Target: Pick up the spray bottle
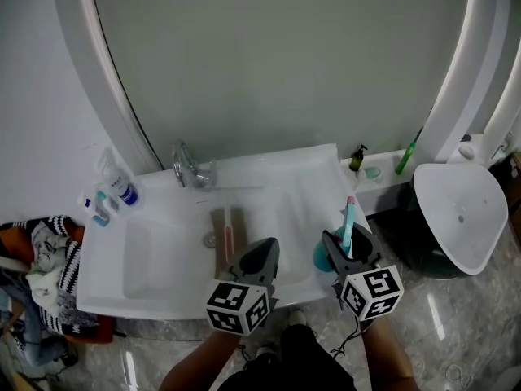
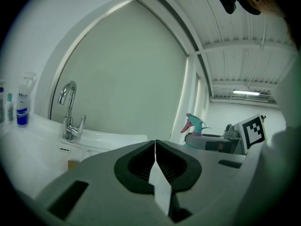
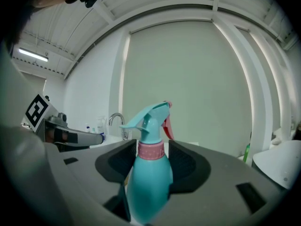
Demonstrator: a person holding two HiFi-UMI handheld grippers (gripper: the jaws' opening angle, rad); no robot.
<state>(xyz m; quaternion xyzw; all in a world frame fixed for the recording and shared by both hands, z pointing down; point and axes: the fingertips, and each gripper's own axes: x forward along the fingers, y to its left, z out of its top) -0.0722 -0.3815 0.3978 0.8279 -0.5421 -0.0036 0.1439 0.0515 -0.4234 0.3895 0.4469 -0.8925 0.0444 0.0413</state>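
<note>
Teal plastic sits pinched in our right hand-held gripper (image 3: 150, 145): the spray bottle (image 3: 148, 182), at the sink's (image 1: 146, 259) near right corner. Our left hand-held gripper (image 2: 155, 147) is pressed together, empty. The grasp looks made, but we cannot tell if it is lifted clear.

— What does the spray bottle (image 3: 148, 182) look like?
— It has a teal body, a pink collar and a teal head with a pinkish-red trigger.
— How does it stand?
— Upright, with the nozzle pointing left in the right gripper view.
— And where?
— Between the jaws of the right gripper (image 3: 148, 147), which press on its body, at the front right corner of the sink (image 1: 106, 292).
</note>
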